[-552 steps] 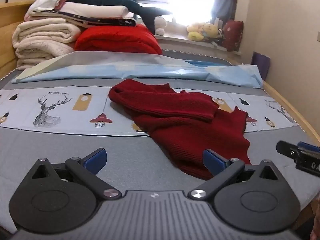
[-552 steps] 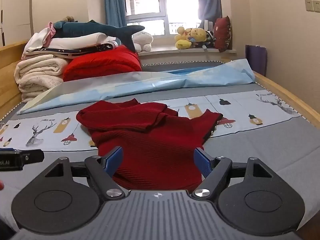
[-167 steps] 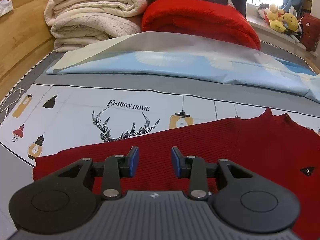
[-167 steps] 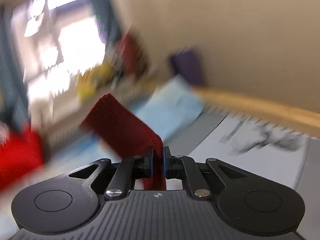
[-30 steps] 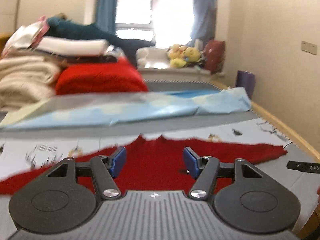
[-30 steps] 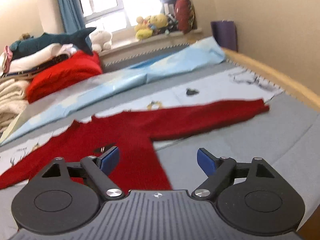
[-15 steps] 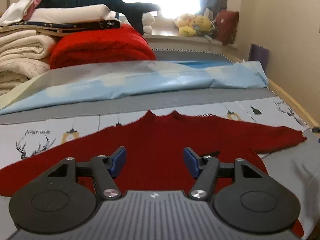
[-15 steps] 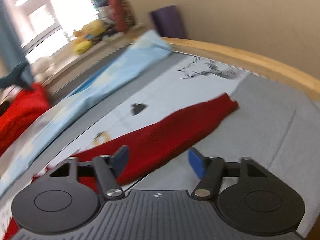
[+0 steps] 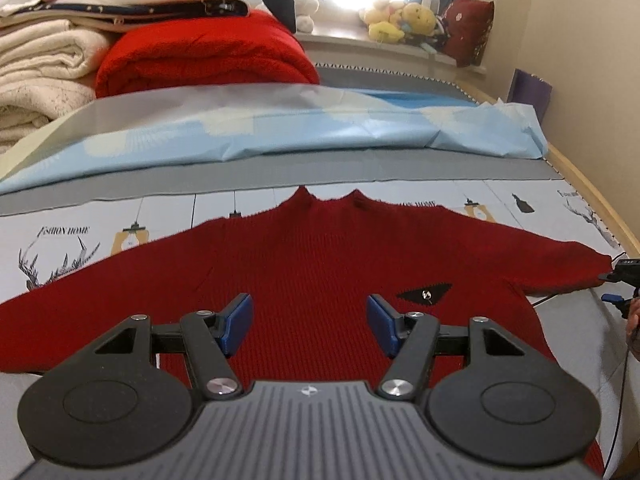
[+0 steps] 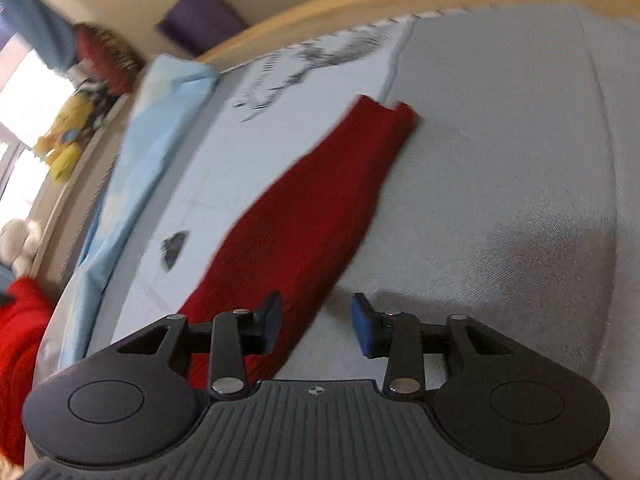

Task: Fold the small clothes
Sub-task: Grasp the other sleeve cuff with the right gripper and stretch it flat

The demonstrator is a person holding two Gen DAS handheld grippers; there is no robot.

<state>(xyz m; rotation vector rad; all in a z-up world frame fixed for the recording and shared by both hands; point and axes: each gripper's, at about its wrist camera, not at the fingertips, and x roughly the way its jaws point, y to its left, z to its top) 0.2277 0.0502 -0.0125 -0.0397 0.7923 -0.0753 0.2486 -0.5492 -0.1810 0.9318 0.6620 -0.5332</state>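
A dark red knit sweater (image 9: 320, 264) lies spread flat on the bed, collar away from me, both sleeves stretched out sideways. My left gripper (image 9: 308, 318) hovers over its chest, open, with nothing between its blue pads. In the right wrist view the sweater's right sleeve (image 10: 316, 208) runs diagonally to its cuff. My right gripper (image 10: 316, 320) is above the sleeve's lower edge, rolled over to one side. Its jaws are closing, but the pads press on nothing. The right gripper's tip (image 9: 624, 276) shows at the sleeve cuff in the left wrist view.
A light blue sheet (image 9: 280, 120) lies folded across the bed behind the sweater. Stacked blankets (image 9: 44, 56) and a red quilt (image 9: 204, 56) sit at the back left. Plush toys (image 9: 400, 20) line the windowsill. The wooden bed rail (image 10: 360, 4) borders the right side.
Both grippers have come down toward the bed. The right one has swung out along the sleeve toward the cuff, rolled over, and its jaws have narrowed. The left one's opening is unchanged.
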